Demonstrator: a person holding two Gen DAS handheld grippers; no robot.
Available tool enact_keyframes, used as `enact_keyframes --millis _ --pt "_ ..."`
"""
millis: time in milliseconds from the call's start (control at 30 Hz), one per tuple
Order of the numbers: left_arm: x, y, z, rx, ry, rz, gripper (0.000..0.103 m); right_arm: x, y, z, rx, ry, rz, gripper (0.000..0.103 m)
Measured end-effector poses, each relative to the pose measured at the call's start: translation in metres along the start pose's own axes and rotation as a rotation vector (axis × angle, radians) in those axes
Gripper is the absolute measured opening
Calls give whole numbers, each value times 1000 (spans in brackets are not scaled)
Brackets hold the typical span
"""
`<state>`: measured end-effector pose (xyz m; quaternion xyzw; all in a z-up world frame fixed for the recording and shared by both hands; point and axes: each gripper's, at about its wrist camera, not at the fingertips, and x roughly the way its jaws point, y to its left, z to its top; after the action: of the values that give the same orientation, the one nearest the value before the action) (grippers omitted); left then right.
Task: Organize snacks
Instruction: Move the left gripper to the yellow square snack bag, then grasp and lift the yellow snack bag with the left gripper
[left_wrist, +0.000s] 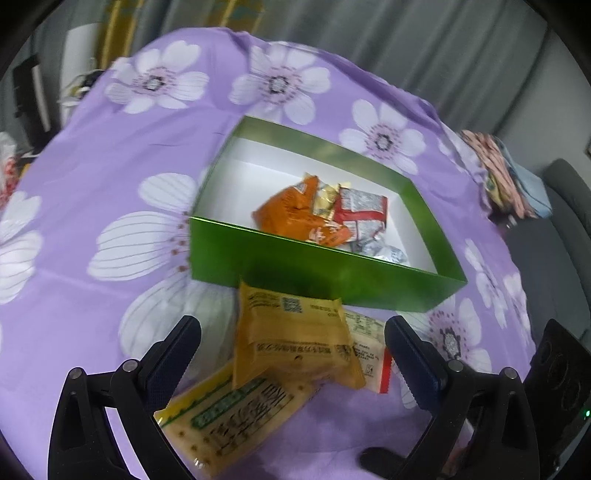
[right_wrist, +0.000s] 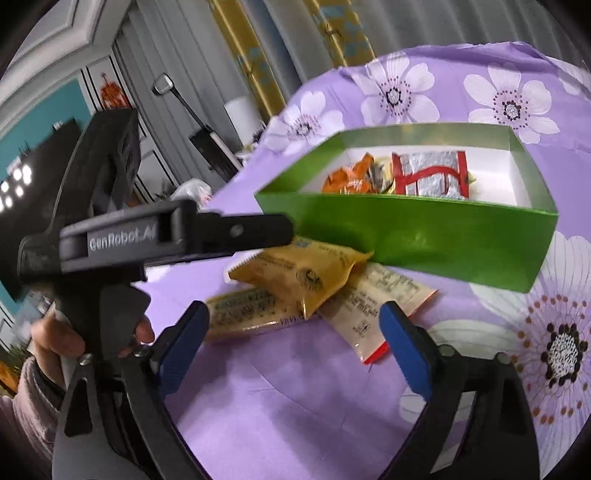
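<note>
On a purple flowered cloth (left_wrist: 110, 184), the left gripper (left_wrist: 293, 332) hangs with jaws apart over three loose snack packets: a cracker pack (left_wrist: 229, 417), a yellow packet (left_wrist: 295, 343) and a cream packet (left_wrist: 369, 347). Behind, a green box (left_wrist: 314, 273) holds orange and silver-red packets. The right gripper (right_wrist: 293, 317), jaws wide, holds nothing.

Green box (left_wrist: 314, 266), white inside, on purple cloth (left_wrist: 110, 184) with white flowers.

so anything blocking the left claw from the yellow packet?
Nothing visible. The left claw is open, with the yellow packet on top of the pile between its fingers. The green box sits just behind it, its near wall to clear.
</note>
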<state>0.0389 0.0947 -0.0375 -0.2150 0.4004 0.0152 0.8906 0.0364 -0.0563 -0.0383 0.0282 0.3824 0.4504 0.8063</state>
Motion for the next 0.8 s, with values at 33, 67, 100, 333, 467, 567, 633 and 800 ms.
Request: enact_keyframes --millis 33,67,100,333,467,567,633,800 --pt "3 1 -1 3 -1 -19 99 2 0 0 3 5 -11 88" --pt "6 1 -1 4 1 -31 99 3 0 1 3 9 -22 87" --pt "8 3 -2 5 2 -51 99 4 1 3 -5 14 -45 85" --pt "7 19 -1 -65 9 -139 99 18 5 14 -22 46 -96 82" --pt "9 25 -3 -76 6 -92 99 28 9 16 -39 73 -107 79" --pt "11 30 -6 -90 23 -109 99 34 10 19 -35 93 -114 76" --pt "9 31 -7 -89 17 -109 98 37 9 19 -29 99 -104 75" --pt "13 31 -8 -93 25 -113 85 40 9 20 -27 114 -113 71"
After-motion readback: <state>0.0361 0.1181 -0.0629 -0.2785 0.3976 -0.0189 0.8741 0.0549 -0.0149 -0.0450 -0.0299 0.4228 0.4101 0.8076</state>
